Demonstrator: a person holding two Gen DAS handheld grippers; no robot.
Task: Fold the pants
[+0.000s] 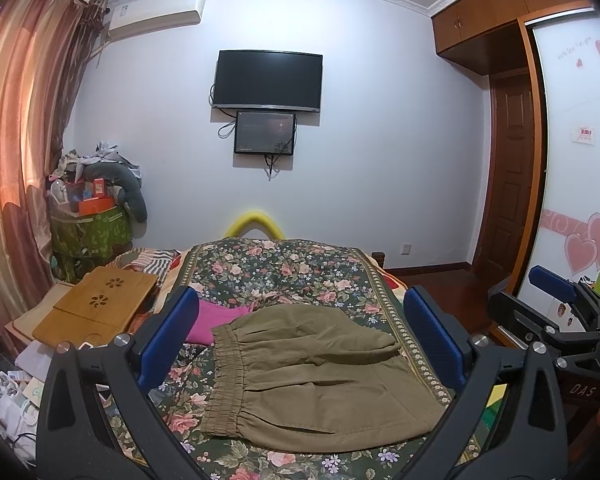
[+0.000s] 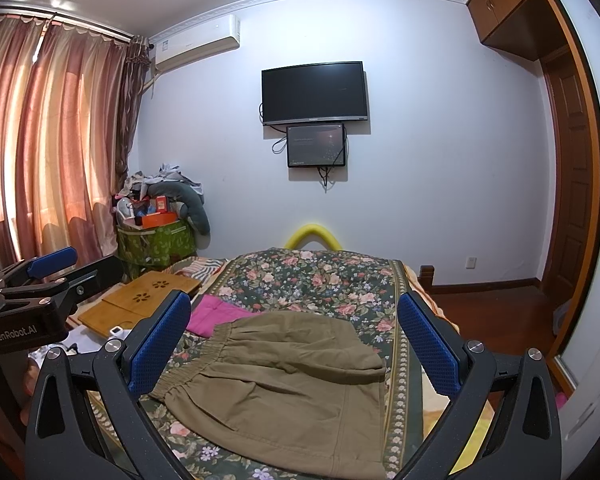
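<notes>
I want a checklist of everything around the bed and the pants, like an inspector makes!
Surface: floral bedspread, fairly flat.
Job's things: olive pants lying folded on the bedspread, elastic waistband toward the left.
Clutter: pink garment behind the pants; bamboo lap desk to the left; piled green bag.
Grippers: left tongs open, empty; right tongs open, empty.
Cables: loose cords under the wall TV.
Surroundings: curtains, air conditioner, wardrobe.

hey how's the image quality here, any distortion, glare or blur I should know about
Left wrist view: strong fisheye bending of walls, dark vignette corners, olive pants sharp. Right wrist view: same bending, backlit curtains glow orange, ceiling shows small glare spots, pants in focus.
</notes>
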